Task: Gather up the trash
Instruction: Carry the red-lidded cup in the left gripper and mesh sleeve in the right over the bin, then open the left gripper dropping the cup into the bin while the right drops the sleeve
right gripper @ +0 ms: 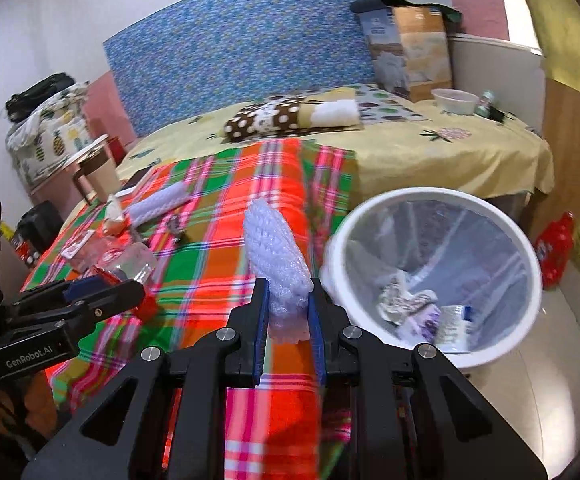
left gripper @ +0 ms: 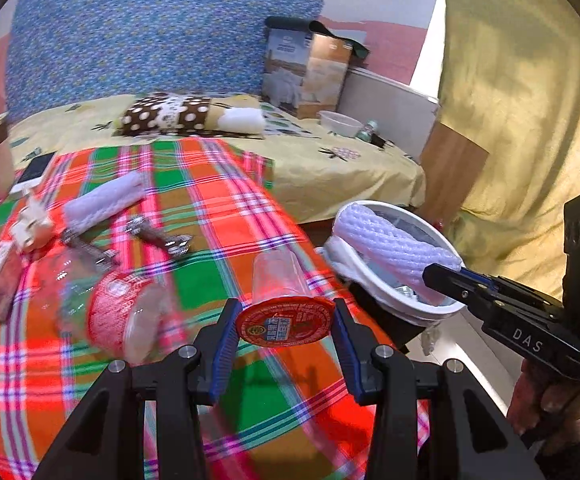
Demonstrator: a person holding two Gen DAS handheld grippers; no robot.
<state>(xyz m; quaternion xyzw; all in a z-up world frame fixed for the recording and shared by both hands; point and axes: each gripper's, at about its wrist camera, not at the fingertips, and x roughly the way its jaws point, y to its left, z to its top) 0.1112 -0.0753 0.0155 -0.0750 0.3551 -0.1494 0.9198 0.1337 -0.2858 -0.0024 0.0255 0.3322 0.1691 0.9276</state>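
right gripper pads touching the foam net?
Touching. Right wrist view: both pads of the right gripper press the foam net squeezed between them.

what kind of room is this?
Most likely a bedroom at home: a bed with a blue patterned headboard, a polka-dot pillow, and a lined white trash bin beside it.

Clear thin-plastic cup with glossy red foil lid is clamped in matt black plastic left gripper, ribbed blue rubbery pads noted. White foam-net sleeve, knobbly and matt, is pinched in right gripper of same finish, bright metal screws seen. Woven cloth, red-green-orange plaid, looks soft, matt. Round white plastic bin is smooth, lined with thin translucent film; crumpled paper lies inside. Crinkled silvery foil wrappers are shiny. Cardboard box is satin-printed.
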